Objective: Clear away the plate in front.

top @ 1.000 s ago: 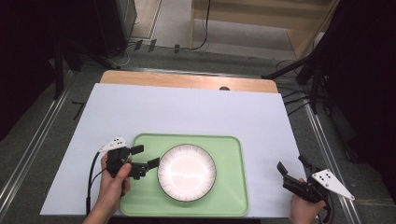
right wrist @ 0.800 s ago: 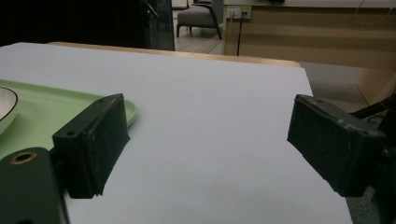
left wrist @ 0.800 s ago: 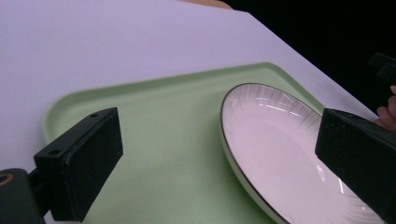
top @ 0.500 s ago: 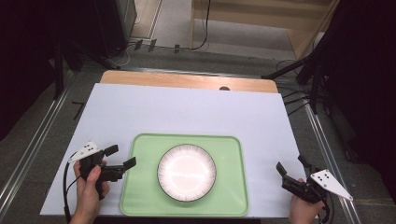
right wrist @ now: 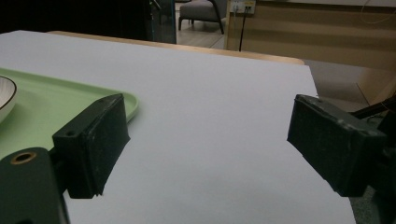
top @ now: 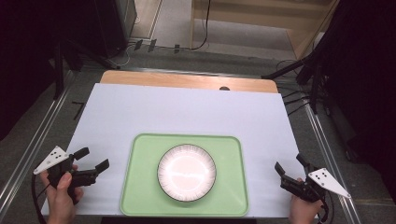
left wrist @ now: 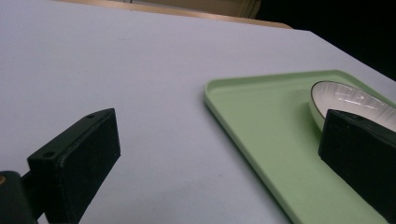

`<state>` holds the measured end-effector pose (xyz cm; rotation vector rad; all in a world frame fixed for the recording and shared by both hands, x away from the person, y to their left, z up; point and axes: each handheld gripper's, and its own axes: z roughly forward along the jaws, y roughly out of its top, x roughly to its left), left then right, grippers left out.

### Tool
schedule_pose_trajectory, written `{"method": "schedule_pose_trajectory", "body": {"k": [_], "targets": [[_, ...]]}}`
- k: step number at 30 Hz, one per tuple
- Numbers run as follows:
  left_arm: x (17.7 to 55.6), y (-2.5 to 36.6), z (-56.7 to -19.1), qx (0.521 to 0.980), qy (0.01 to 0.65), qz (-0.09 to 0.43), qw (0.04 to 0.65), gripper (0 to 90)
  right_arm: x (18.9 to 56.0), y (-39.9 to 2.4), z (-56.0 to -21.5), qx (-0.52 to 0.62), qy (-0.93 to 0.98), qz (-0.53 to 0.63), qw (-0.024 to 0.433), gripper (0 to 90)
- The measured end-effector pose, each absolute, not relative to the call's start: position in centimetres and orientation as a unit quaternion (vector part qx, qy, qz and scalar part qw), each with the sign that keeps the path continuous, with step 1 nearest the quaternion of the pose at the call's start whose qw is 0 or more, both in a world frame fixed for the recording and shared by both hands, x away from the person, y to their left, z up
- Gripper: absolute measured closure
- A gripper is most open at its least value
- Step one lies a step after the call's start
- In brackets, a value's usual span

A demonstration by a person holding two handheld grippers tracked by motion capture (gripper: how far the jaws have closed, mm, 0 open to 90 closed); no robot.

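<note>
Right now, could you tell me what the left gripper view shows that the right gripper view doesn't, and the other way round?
The left gripper view alone takes in the near left corner of the green tray and more of the white plate, ribbed wall and dark rim included, partly behind one open jaw.

The right gripper view alone takes in the tray's right corner, the table's wooden far edge, and a room beyond with a chair.

Both share the white table cover, the tray with the plate on it, and a pair of black jaws standing wide apart, holding nothing.
</note>
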<state>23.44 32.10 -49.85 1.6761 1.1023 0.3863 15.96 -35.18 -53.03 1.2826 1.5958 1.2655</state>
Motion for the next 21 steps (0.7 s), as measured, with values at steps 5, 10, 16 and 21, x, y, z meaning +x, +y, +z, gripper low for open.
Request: {"method": "schedule_pose_trajectory", "body": {"k": [5,10,16,21], "targets": [[23.2,33.5,-50.2,0.701,0.463,0.167,0.516,0.0,16.0,-35.2,-53.0,0.501,0.617,0.490,0.359,12.7],[22.7,35.1,-50.3,0.691,0.470,0.173,0.520,0.0,16.0,-35.4,-53.0,0.501,0.615,0.494,0.355,12.7],[22.2,35.8,-50.6,0.705,0.466,0.189,0.500,0.0,16.1,-35.2,-53.0,0.504,0.617,0.488,0.356,12.7],[22.0,37.1,-50.6,0.701,0.470,0.198,0.498,0.0,16.1,-35.4,-53.0,0.505,0.614,0.492,0.355,12.7]]}}
